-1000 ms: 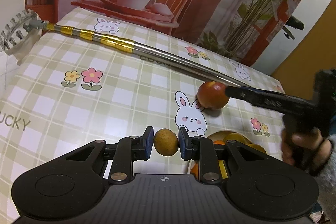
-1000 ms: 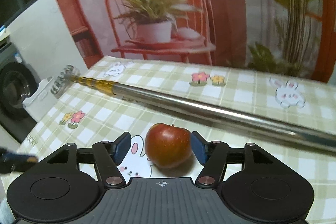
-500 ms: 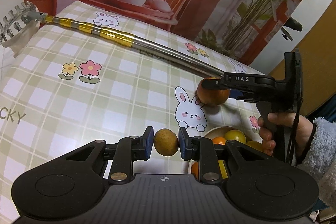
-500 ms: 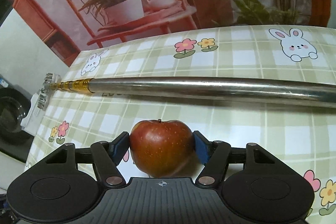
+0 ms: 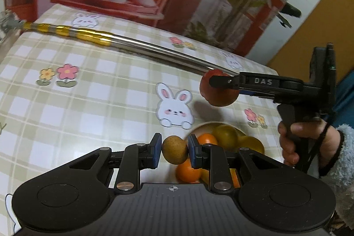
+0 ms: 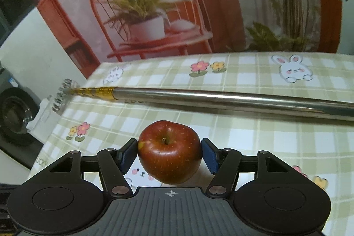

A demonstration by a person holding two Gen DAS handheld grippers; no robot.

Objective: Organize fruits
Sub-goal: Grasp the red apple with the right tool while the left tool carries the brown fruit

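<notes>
Checked tablecloth under both tools, bowl of fruit near its edge. Left gripper clamped on small brown fruit, right gripper clamped on red apple, both raised clear, probably for carrying to bowl.

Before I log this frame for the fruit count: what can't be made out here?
- Bowl contents, left wrist view: near half hidden behind the left hand-held gripper and its small brown fruit.
- Apple underside, right wrist view: hidden by the right hand-held gripper body.
- Metal pole: right end cut off by the frame edge.
</notes>
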